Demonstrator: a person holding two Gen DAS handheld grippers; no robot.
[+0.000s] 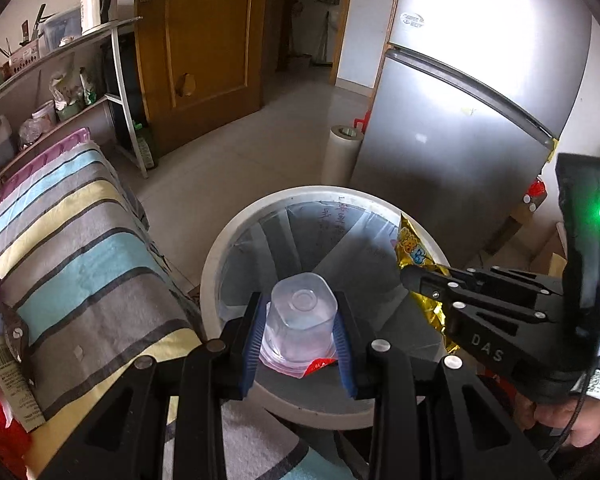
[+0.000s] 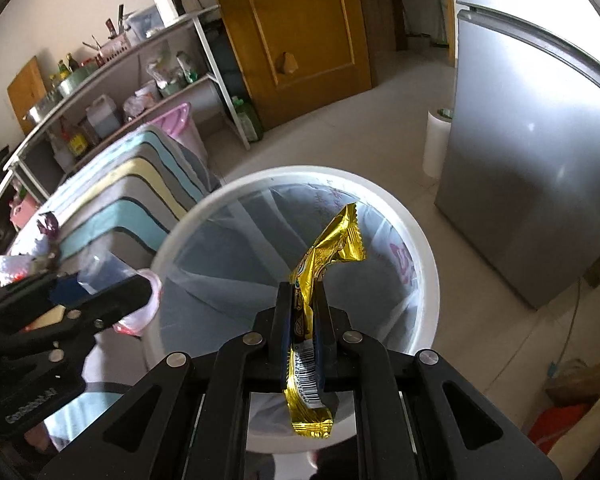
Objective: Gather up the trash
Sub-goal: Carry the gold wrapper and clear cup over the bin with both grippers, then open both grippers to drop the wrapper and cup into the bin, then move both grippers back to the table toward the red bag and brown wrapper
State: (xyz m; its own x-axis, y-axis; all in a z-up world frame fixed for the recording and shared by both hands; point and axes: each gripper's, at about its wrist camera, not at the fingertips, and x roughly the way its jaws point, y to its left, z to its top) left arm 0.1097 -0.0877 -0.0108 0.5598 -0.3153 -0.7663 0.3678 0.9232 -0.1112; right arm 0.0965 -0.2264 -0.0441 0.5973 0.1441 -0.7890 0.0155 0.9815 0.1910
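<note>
Left gripper (image 1: 300,328) clenched on clear plastic cup (image 1: 300,316) over white bin (image 1: 212,264); right gripper (image 2: 303,332) clamps gold wrapper (image 2: 324,256) above bin; risk: wrapper sticks to pads, or drifts outside the rim.

Bin (image 1: 220,256): on floor, right of surface (image 1: 80,240), before fridge (image 1: 460,140).
Cup (image 1: 300,320): above bin, in left gripper (image 1: 300,334).
Wrapper (image 2: 320,280): above bin, in right gripper (image 2: 303,320).

"das" in pale letters on the right gripper (image 1: 428,280) arm, left wrist view. barcode with digits too small to read on the gold wrapper (image 2: 324,280). fridge (image 1: 460,120) sticker illegible.
</note>
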